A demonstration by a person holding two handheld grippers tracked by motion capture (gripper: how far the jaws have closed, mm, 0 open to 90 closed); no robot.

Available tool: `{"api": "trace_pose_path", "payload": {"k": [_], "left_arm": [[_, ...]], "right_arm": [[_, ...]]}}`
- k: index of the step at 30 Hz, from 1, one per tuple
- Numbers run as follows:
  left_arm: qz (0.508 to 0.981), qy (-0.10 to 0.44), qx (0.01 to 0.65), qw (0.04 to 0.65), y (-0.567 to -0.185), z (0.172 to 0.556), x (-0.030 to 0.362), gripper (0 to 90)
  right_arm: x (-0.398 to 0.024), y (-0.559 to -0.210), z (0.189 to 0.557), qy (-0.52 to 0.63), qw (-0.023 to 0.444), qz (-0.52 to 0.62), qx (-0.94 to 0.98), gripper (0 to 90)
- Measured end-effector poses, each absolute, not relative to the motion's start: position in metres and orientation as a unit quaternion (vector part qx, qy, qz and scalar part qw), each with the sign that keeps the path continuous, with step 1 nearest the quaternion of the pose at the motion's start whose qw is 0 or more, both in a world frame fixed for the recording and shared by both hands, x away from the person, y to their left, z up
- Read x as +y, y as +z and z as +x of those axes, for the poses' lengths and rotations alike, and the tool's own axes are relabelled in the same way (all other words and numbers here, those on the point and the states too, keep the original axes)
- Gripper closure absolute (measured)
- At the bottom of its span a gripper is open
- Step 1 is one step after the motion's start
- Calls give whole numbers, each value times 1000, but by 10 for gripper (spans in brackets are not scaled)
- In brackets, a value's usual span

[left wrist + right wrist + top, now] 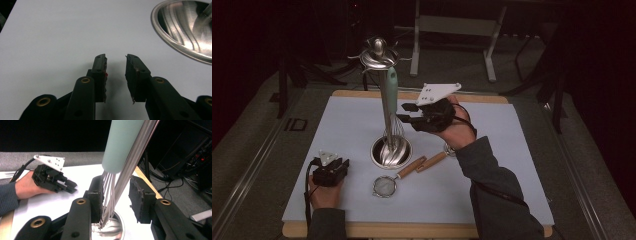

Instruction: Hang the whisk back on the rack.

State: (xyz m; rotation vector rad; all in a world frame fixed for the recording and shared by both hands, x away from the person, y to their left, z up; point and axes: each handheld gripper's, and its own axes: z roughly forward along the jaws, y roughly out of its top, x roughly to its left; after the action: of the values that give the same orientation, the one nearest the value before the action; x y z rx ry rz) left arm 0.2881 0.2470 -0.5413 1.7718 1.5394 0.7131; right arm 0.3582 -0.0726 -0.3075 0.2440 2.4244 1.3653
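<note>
Mint-green-handled whisk (pixel 390 107) stands with its wires in the steel cup (pixel 391 151), leaning against the stand's metal rod. In the right gripper view the wires (pixel 108 195) pass between the jaws of the right claw (pixel 115 195), close to one pad and apart from the other; the claw is released. Below this claw on the tabletop (pixel 492 165) lie a small strainer (pixel 385 186) and a wooden-handled utensil (pixel 432 161). The left claw (pixel 116 75), jaws parted and holding nothing, rests just beside the cup rim (pixel 175 47).

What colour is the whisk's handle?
Pale mint green. The whisk handle shows best in the right gripper view, just above its wires.
</note>
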Motion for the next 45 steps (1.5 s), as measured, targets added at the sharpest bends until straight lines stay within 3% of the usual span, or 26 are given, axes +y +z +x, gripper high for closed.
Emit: {"api": "trace_pose_path", "payload": {"k": [45], "left_arm": [[679, 277, 590, 338, -541, 288, 247, 697]], "right_arm": [[-131, -368, 345, 437, 174, 126, 873, 606]]}}
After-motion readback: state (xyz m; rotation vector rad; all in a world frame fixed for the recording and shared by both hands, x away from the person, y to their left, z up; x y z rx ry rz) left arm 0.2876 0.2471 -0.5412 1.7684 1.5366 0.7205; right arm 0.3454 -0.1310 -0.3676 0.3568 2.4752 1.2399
